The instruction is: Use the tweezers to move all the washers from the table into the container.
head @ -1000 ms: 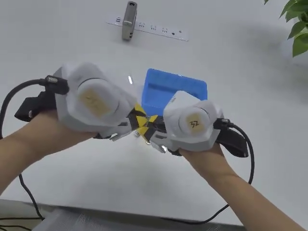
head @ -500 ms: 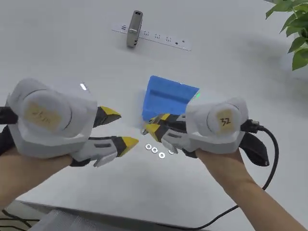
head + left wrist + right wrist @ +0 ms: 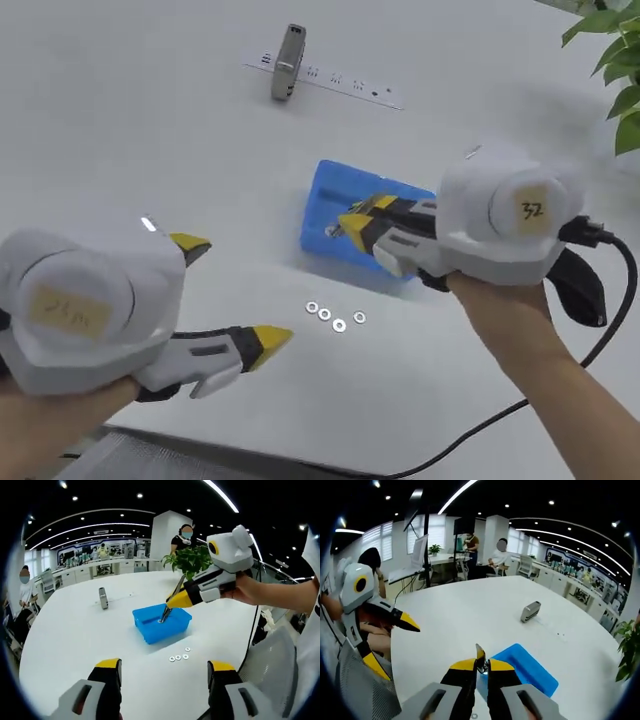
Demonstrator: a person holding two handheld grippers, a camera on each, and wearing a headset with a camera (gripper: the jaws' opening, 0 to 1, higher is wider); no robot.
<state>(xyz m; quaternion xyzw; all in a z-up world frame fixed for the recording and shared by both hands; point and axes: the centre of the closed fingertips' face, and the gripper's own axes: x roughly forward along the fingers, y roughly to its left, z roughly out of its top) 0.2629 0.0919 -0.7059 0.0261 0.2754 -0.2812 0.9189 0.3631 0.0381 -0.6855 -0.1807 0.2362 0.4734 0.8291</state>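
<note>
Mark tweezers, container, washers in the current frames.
tweezers (image 3: pixel 166 613), left gripper view, lower shaft near the tips.
container (image 3: pixel 335 200), head view, bare blue inside at its left end.
washers (image 3: pixel 339 325), head view, third washer from the left in the row.

Head view: bright, even overhead light. The white table (image 3: pixel 150 120) sits close to blown out, shadows are soft and faint beside the blue container (image 3: pixel 325 195) and under the washers (image 3: pixel 335 318), and the right gripper (image 3: pixel 347 222) shows motion smear along its upper housing. Both gripper views: heavy fisheye bending toward the edges, ceiling strip lights (image 3: pixel 227 497) and spot lamps (image 3: pixel 551 502) as visible sources with slight flare, far background soft. In the right gripper view the tweezers (image 3: pixel 479 656) sit very near the lens and are out of focus.
</note>
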